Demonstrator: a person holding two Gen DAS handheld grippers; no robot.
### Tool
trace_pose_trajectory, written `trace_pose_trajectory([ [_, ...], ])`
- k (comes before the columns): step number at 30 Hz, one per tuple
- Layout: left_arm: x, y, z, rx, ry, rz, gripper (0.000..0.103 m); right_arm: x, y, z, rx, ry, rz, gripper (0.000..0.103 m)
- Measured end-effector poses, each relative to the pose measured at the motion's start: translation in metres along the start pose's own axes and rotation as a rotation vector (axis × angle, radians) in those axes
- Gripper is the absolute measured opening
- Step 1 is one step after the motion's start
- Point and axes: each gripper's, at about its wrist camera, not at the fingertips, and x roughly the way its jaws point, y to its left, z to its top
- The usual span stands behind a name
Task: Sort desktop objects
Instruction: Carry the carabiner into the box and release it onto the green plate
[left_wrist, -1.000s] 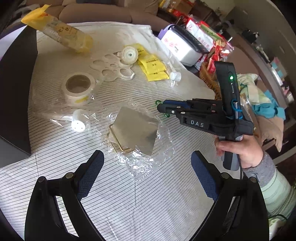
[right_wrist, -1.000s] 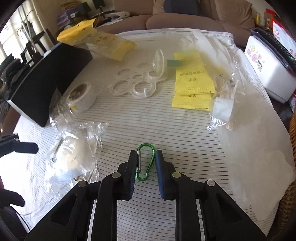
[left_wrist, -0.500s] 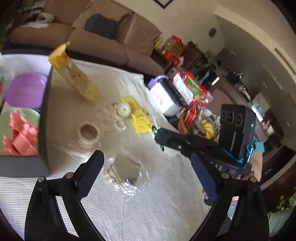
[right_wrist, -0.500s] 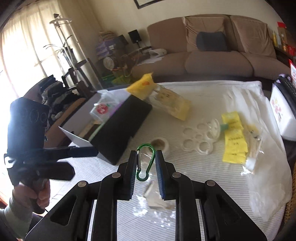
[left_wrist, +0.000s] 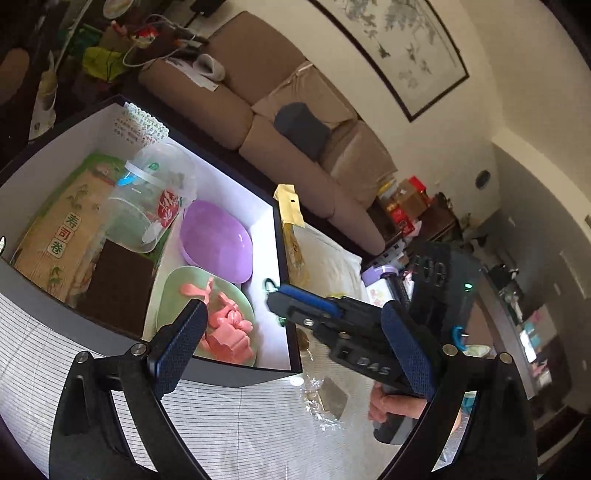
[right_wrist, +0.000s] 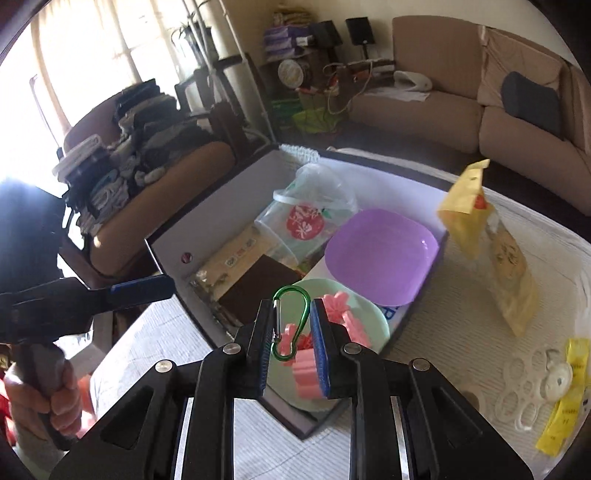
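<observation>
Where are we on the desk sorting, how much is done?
Done: purple bowl and green plate already sit in the box. In hand: right claw holds the green clip above it. Left: yellow pouch, yellow packets, white ring tray.

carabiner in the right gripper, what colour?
Green, with a silver gate. The carabiner in the right gripper shows best in the right wrist view.

The box (right_wrist: 168, 254) sits on the table (right_wrist: 461, 332), plates in its near right corner, one bowl (right_wrist: 380, 254) behind the other (right_wrist: 373, 321). A cup (right_wrist: 295, 225) lies further left. The carabiner (right_wrist: 291, 322) hangs over the near bowl. A pouch (right_wrist: 509, 269) leans right of the box.
</observation>
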Motion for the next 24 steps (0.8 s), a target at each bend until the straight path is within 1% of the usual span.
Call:
trace_pose_trajectory([
  [2,0.0,0.008,0.002,-0.011,0.002,0.008,0.095,0.027,0.005,0.008,-0.011,0.064,-0.01,0.02],
  [5,-0.002,0.017,0.003,-0.033,0.008,0.011,0.095,0.061,0.005,0.016,0.013,0.162,-0.012,0.019],
  [7,-0.007,0.025,0.004,-0.051,0.001,0.021,0.095,0.076,0.003,0.018,0.022,0.201,-0.023,0.019],
  [10,-0.015,0.034,0.005,-0.079,-0.016,0.003,0.095,0.09,0.002,0.019,0.021,0.245,-0.059,0.019],
  [13,-0.019,0.041,0.006,-0.089,-0.022,0.009,0.095,0.101,0.0,0.016,0.02,0.287,-0.085,0.02],
  [16,-0.02,0.043,0.006,-0.099,-0.023,0.01,0.095,0.104,-0.002,0.014,0.016,0.295,-0.116,0.022],
  [18,-0.02,0.043,0.005,-0.099,-0.022,0.012,0.095,0.101,-0.004,0.014,0.028,0.282,-0.1,0.022],
  [21,-0.019,0.042,0.004,-0.094,-0.018,0.014,0.095,0.094,-0.006,0.017,0.034,0.267,-0.107,0.022],
  [24,-0.017,0.038,0.003,-0.083,-0.011,0.016,0.095,0.077,-0.006,0.019,0.044,0.224,-0.09,0.022],
])
